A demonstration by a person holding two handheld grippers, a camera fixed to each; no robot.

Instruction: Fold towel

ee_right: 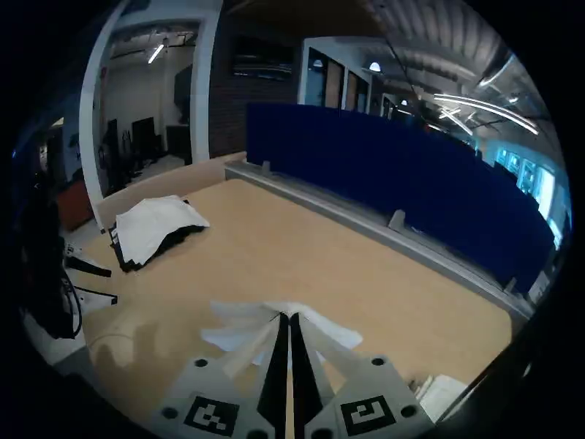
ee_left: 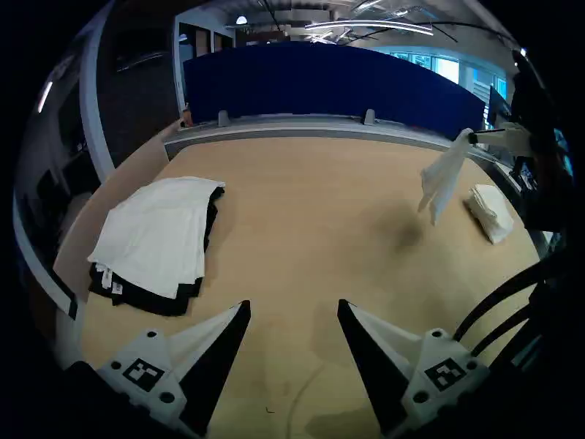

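**White towel point(ee_left: 443, 175) pinched in the right gripper point(ee_right: 288, 319), left gripper point(ee_left: 292, 306) spread**

So the left gripper hovers low over the near edge of the wooden table point(ee_left: 314, 219), pointing at the far side, fingers wide apart with nothing between them. Over on the right, the right gripper is held up above the table with its fingers pressed together on the towel. The cloth hangs limp in the air, its shadow on the wood below. In the right gripper view the cloth fans out around the tips. Just beside the hanging towel, further right, sits a folded white pile point(ee_left: 491, 211). On the left lies a stack of white and black cloths point(ee_left: 157, 241), well apart. A blue divider point(ee_left: 329, 80) runs along the far edge.
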